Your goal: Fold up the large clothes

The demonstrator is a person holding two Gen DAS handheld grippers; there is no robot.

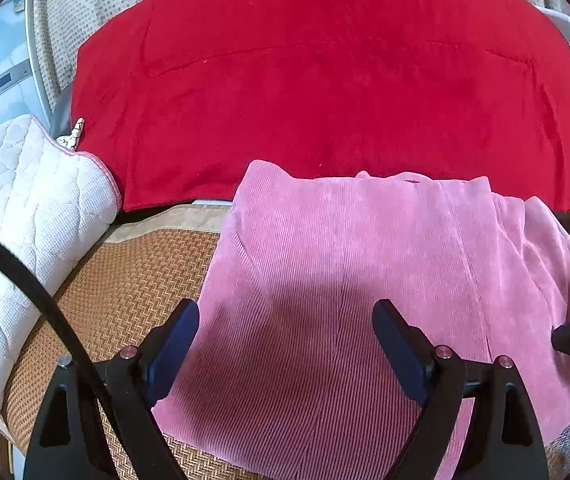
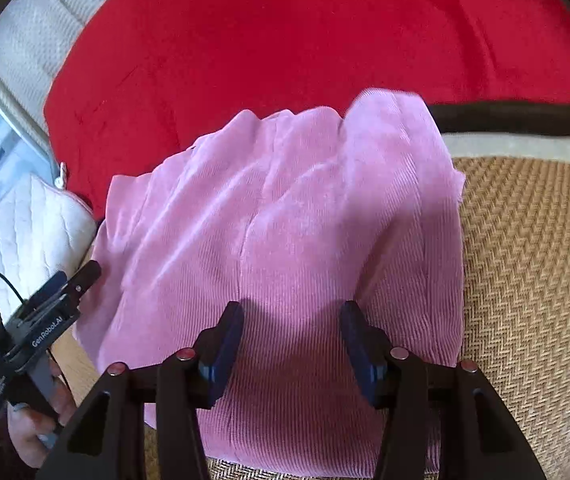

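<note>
Pink ribbed garment [image 1: 365, 280] lies folded into a compact block on the woven mat [image 1: 125, 300], centre to lower right of the left wrist view, its far edge just beside the red blanket [image 1: 305, 80]. Left gripper [image 1: 285, 344] hovers over it, jaws spread wide, nothing between the pads. Right gripper [image 2: 291, 344] sits low over the near edge — jaws parted, no cloth pinched that I can see. Judgement: fold looks mostly done; maybe one last halving or smoothing left. White quilted pillow [image 1: 25, 220] at left — untouched.
</note>
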